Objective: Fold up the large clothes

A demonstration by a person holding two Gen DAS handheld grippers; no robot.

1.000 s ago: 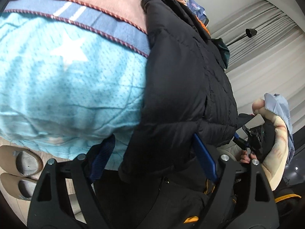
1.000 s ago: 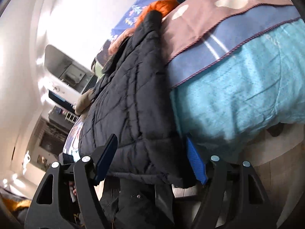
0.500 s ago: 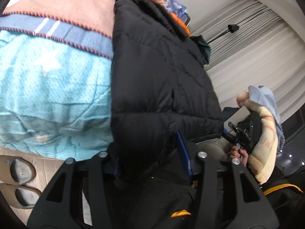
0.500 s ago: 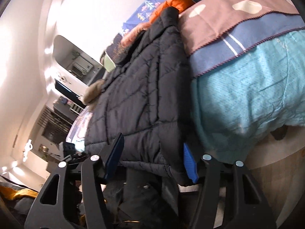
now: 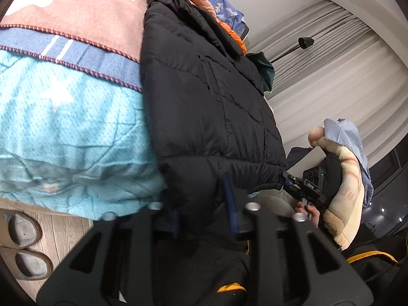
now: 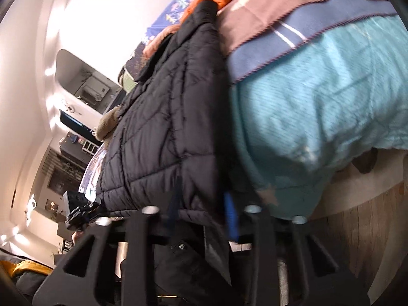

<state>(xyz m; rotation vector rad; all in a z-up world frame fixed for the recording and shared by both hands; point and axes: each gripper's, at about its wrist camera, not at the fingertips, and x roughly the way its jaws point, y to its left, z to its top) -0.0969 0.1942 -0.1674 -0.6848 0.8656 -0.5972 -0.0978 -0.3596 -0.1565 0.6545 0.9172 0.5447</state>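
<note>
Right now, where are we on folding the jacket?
Early. Done: the black puffer jacket lies lengthwise along the bed edge, over the turquoise star blanket. In hand: the left hand-held gripper and the right hand-held gripper have just been closing and now each pinch the jacket's hem, which hangs off the bed edge. Left: no fold is visible yet; the hem has to be carried up toward the collar.

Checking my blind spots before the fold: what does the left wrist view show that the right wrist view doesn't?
Left wrist only: slippers on the floor, curtains, the right gripper pinching the hem.
Right wrist only: shelves along the far wall.
Both: the black jacket lying on the bed, and each view's own jaws, just closed, clamped on its hem; left gripper.
</note>
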